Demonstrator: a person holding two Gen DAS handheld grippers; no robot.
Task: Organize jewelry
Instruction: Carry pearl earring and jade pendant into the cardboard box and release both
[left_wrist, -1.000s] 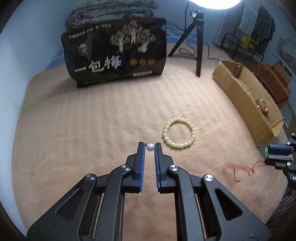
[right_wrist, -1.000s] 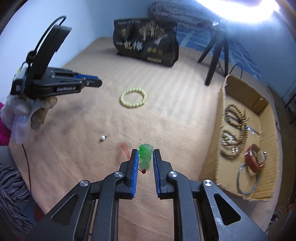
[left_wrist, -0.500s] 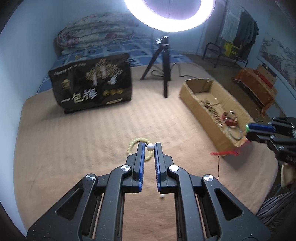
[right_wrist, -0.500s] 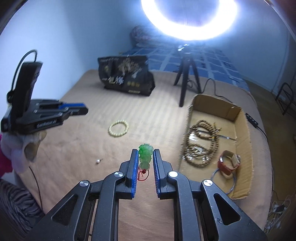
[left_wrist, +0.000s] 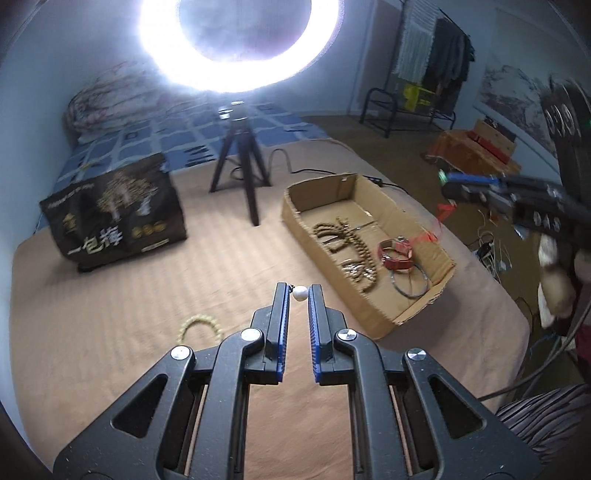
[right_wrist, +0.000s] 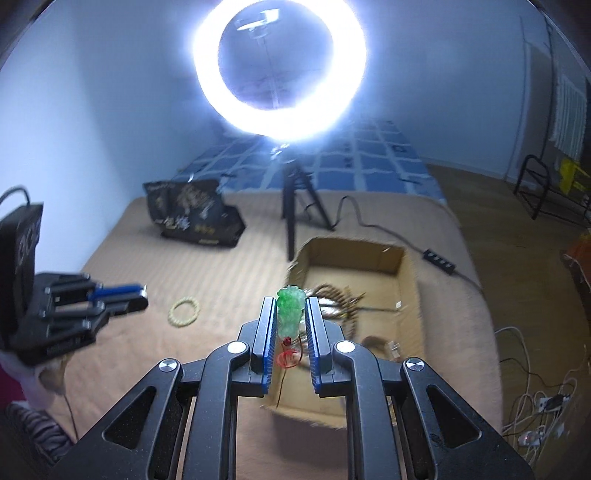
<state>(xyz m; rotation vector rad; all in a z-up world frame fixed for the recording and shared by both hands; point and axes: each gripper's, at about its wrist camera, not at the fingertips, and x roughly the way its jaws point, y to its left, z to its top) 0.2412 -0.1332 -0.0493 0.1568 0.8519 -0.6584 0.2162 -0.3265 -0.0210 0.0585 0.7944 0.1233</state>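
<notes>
The left gripper pinches a white pearl; the right gripper clamps a green pendant above the cardboard box — its near edge is just below. Left of the box, open blanket holds only a bead bracelet.

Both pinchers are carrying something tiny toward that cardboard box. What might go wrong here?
The left gripper pinches the white bead only at its very fingertips, so it might pop out and roll away on the blanket. The right gripper holds the green pendant with its red cord dangling; that cord could snag the cardboard box rim or tangle with the bead necklaces inside.
</notes>
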